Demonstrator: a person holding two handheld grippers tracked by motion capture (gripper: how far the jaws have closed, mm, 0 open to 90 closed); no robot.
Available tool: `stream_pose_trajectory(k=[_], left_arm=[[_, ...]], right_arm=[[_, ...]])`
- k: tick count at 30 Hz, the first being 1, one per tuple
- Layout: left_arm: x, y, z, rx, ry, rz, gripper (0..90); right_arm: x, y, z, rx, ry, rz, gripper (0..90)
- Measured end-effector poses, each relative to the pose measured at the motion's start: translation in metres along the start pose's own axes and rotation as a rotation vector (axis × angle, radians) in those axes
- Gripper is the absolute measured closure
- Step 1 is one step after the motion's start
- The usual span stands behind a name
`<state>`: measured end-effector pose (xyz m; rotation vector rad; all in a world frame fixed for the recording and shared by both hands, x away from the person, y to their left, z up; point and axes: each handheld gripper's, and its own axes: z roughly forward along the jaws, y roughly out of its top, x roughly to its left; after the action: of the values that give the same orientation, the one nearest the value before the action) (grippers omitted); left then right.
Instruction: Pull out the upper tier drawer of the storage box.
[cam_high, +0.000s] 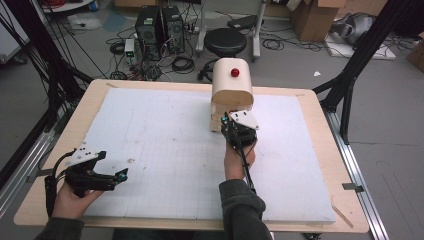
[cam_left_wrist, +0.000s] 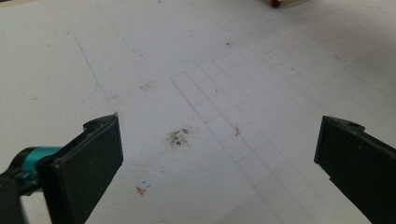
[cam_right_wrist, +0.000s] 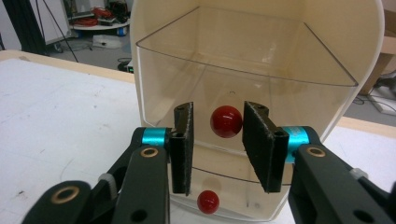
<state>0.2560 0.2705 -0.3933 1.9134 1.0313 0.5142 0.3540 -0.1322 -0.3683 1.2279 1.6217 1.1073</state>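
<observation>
Drawer cabinet (cam_high: 232, 95) sits on the foam board (cam_high: 165, 130) near its far edge, right of centre. Right gripper (cam_high: 239, 126) is right at the cabinet's front, a drawer knob (cam_right_wrist: 226, 121) between its jaws; a second knob (cam_right_wrist: 208, 201) sits below on the next drawer. Left gripper (cam_high: 112, 167) is near the board's near-left corner, well apart from the cabinet.

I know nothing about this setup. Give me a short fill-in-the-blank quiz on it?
The right tool has its jaws either side of a ____ knob.
Another knob sits directly ____ it on the cabinet.
The left tool, jaws wide apart, holds ____.
Missing words: red; below; nothing.
</observation>
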Motion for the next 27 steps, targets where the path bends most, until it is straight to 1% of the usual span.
stream_pose_trajectory(k=[1,3,4,7,9,13,22,23,27], left_arm=[[0.0,0.0003,-0.0002,-0.001,-0.004,0.0,1.7],[-0.0005,0.0009,-0.0007,-0.004,-0.007,-0.002,1.7],[-0.0012,0.0013,-0.0009,-0.008,-0.009,-0.005,1.7],[-0.0023,0.0024,-0.0011,-0.009,-0.007,0.004,1.7],[-0.0026,0.0023,-0.0008,-0.008,-0.005,0.006,1.7],[-0.0016,0.0015,-0.0006,-0.005,-0.006,0.004,1.7],[0.0,0.0009,-0.0028,-0.011,-0.003,-0.005,1.7],[0.0002,0.0009,-0.0031,-0.01,-0.003,-0.004,1.7],[-0.0001,0.0009,-0.0035,-0.012,-0.002,0.0,1.7]], right_arm=[[0.0001,-0.0003,0.001,-0.001,-0.01,-0.004,65.7],[0.0002,-0.0007,0.0016,0.003,-0.011,-0.006,66.3],[0.0003,-0.0012,0.0026,0.007,-0.021,0.001,68.8],[-0.0002,-0.0015,0.0031,0.01,-0.021,-0.003,69.1],[-0.0008,-0.0019,0.0043,0.011,-0.021,-0.003,71.1],[-0.0015,-0.0021,0.0048,0.014,-0.021,-0.001,71.4],[-0.0053,-0.0013,0.0027,0.025,0.007,0.013,72.3],[-0.0063,-0.001,0.0017,0.03,0.02,0.018,72.3],[-0.0076,-0.0007,0.0008,0.032,0.029,0.02,72.4]])
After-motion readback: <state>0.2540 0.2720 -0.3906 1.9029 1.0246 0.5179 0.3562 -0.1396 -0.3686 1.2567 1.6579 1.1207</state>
